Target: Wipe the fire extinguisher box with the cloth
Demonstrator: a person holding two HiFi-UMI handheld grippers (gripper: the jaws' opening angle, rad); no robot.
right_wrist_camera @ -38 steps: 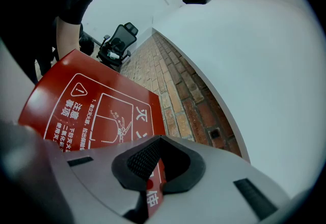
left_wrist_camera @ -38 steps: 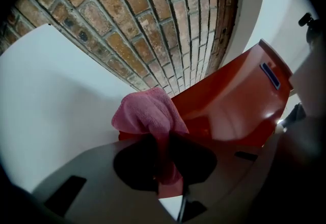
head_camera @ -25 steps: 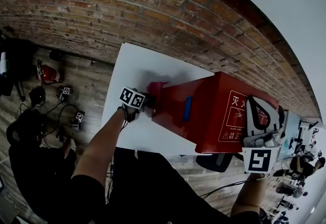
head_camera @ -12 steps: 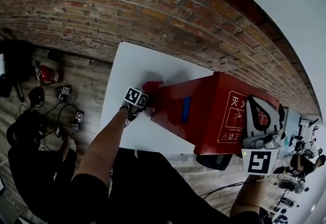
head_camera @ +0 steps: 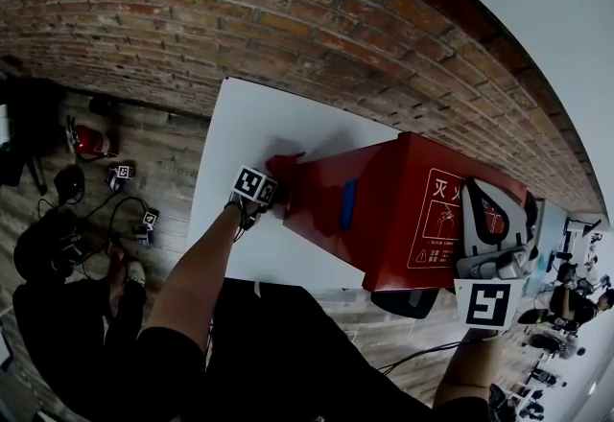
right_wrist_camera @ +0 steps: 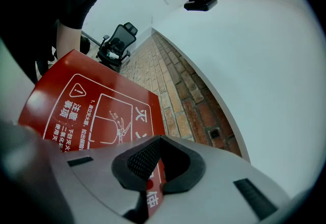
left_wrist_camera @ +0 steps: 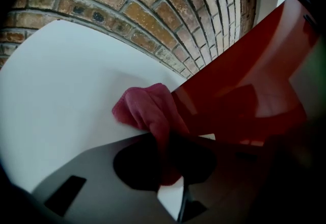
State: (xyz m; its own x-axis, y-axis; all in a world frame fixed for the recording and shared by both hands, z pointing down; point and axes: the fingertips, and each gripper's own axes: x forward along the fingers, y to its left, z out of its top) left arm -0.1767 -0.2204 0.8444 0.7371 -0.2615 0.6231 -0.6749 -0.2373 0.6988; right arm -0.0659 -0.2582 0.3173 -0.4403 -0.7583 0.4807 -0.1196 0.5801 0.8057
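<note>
Head view: white table (head_camera: pixel 251 128) pushed up to a brick wall (head_camera: pixel 240 17); red fire extinguisher box (head_camera: pixel 403 219) on the table, one gripper at each end.
Fire extinguisher box: on the right part of the table, long side facing the person, white printed label on its right face, small blue tab (head_camera: pixel 349 203) on the near face.
Cloth: pink-red cloth (head_camera: pixel 285 164) bunched at the box's left end, touching the box's lower left edge and resting on the table.
Left gripper: left gripper (head_camera: pixel 272 190) low at the left end of the box, marker cube toward the person, bare forearm (head_camera: pixel 197 267) behind it.
Left gripper view: left gripper (left_wrist_camera: pixel 165 154) jaws closed tight on a fold of the cloth (left_wrist_camera: pixel 147 111); the rest of the cloth bulges out ahead, lying on the table (left_wrist_camera: pixel 66 80) against the glossy red box (left_wrist_camera: pixel 239 90); brick wall (left_wrist_camera: pixel 153 9) behind.
Right gripper: right gripper (head_camera: pixel 491 209) at the box's right end, over the printed face.
Right gripper view: right gripper (right_wrist_camera: pixel 153 167) jaws fully closed, pinching the thin edge of the box's printed panel (right_wrist_camera: pixel 91 106), red sheet running between the pads; brick wall (right_wrist_camera: pixel 178 95) beyond, black office chair (right_wrist_camera: pixel 118 39) farther back.
Floor: red extinguisher (head_camera: pixel 93 138) lying left of the table, cables near it.
</note>
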